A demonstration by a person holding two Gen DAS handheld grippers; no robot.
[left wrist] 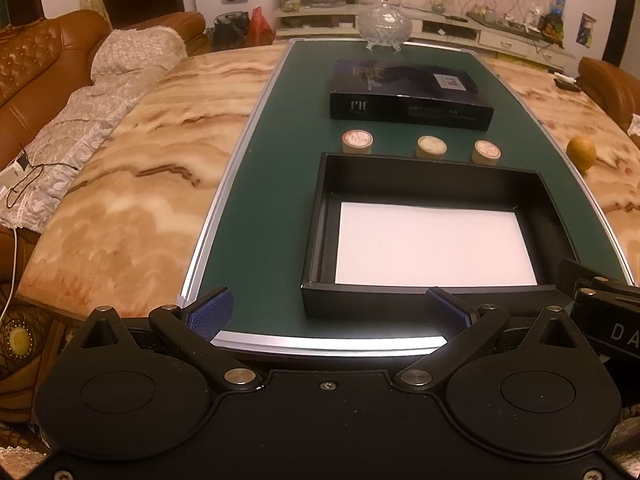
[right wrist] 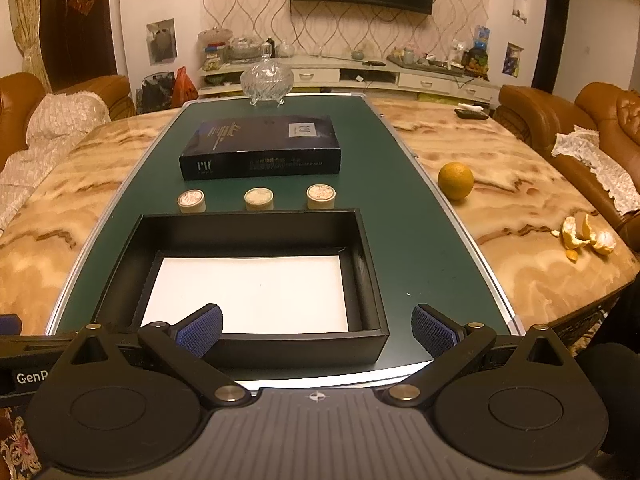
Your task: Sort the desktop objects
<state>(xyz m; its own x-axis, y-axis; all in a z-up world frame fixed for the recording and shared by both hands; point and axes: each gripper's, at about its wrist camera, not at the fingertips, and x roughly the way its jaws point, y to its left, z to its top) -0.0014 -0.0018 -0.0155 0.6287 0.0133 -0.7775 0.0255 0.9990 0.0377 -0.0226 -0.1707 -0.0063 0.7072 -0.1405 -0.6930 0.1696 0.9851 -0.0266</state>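
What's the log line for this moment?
left gripper open, empty | right gripper open, empty | three round pieces outside black tray | tray unloaded

3 round tins (right wrist: 259, 199), 1 open tray (right wrist: 248, 222), 1 closed box (right wrist: 260, 148), 1 orange (right wrist: 455, 180), 1 glass jar (right wrist: 267, 77).

Warm, dim indoor light tints both views orange; glare whitens the board's metal edge (left wrist: 332, 345) at lower centre; fisheye bends the frame edges; corners darken.
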